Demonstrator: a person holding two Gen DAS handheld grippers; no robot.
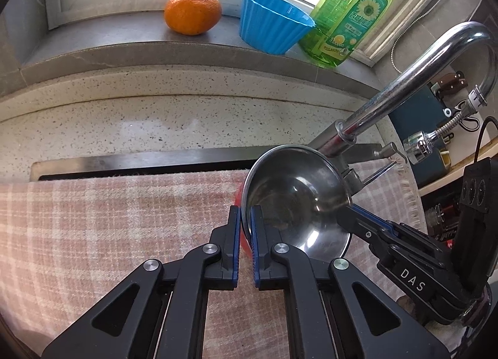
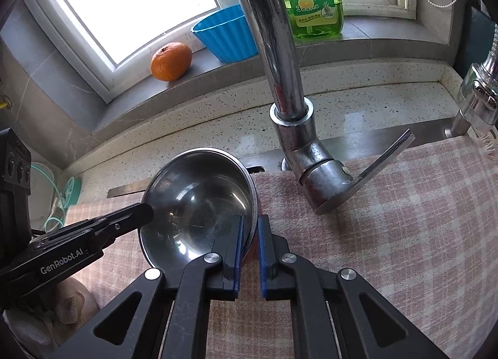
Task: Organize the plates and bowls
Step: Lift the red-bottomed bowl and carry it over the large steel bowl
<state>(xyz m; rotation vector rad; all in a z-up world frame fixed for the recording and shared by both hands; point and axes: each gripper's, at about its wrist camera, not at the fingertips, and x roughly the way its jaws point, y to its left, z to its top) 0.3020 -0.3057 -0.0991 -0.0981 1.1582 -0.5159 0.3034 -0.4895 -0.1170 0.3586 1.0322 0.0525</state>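
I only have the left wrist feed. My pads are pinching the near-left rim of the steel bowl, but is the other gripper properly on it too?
Observer: Yes. In the right wrist view the right gripper is shut on the steel bowl, one pad inside the rim and one outside.
Operator: What is that red sliver beside the bowl?
Observer: Something red shows between the right pads, just outside the bowl; too little shows to identify it.
Operator: Anything off to my left that I'm missing?
Observer: A pale object with a teal cord sits on the counter beyond the checked cloth.
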